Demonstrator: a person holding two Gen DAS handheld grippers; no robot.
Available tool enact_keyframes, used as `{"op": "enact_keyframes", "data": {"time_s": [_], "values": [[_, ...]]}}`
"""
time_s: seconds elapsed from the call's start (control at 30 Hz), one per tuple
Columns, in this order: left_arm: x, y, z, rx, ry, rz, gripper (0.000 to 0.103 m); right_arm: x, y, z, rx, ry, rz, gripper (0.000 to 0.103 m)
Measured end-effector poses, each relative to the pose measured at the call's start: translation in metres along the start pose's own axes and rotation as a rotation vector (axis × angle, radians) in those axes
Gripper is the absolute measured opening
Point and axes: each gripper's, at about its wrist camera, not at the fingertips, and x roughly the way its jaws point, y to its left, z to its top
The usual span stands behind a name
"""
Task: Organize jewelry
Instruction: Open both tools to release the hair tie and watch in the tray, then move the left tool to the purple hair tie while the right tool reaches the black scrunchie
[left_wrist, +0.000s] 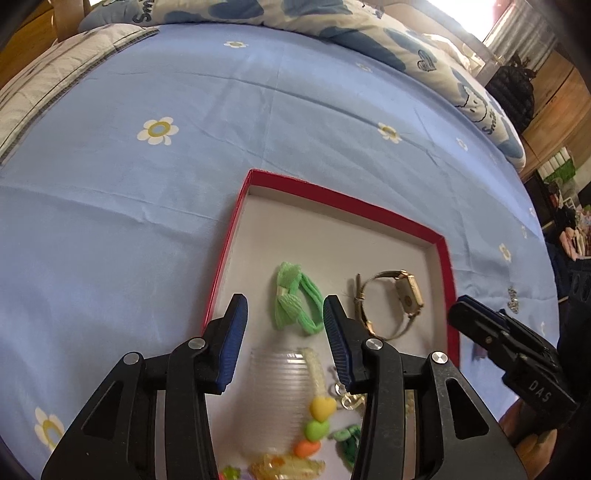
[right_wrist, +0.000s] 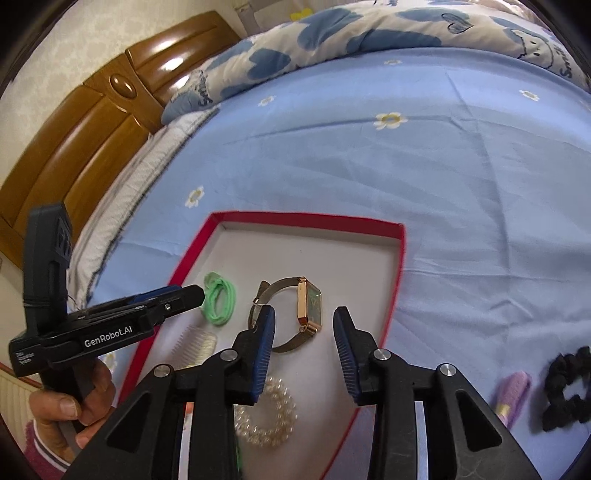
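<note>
Both the left claw (left_wrist: 286, 325) and the right claw (right_wrist: 304, 339) hang open and empty over the red-rimmed shallow cardboard box (right_wrist: 397, 295), which holds a gold-cased wristwatch (right_wrist: 308, 306) and a green fabric hair tie (left_wrist: 295, 302).

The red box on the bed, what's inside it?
In the red box: a gold watch, green hair tie, pearl bracelet, clear comb and heart-bead trinkets. The grippers hide its near end.
</note>
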Motion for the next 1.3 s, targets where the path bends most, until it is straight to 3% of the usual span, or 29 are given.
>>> {"op": "enact_keyframes", "data": {"time_s": [0.7, 1.3], "values": [[-0.037, -0.067, -0.033, 0.062, -0.022, -0.112, 0.041, -0.096, -0.058, -0.039, 0.142, -0.126, -0.057, 0.042], [-0.034, -0.142, -0.056, 0.184, 0.016, -0.172, 0.041, -0.154, -0.129, -0.082, 0.274, -0.181, -0.142, 0.042]]}}
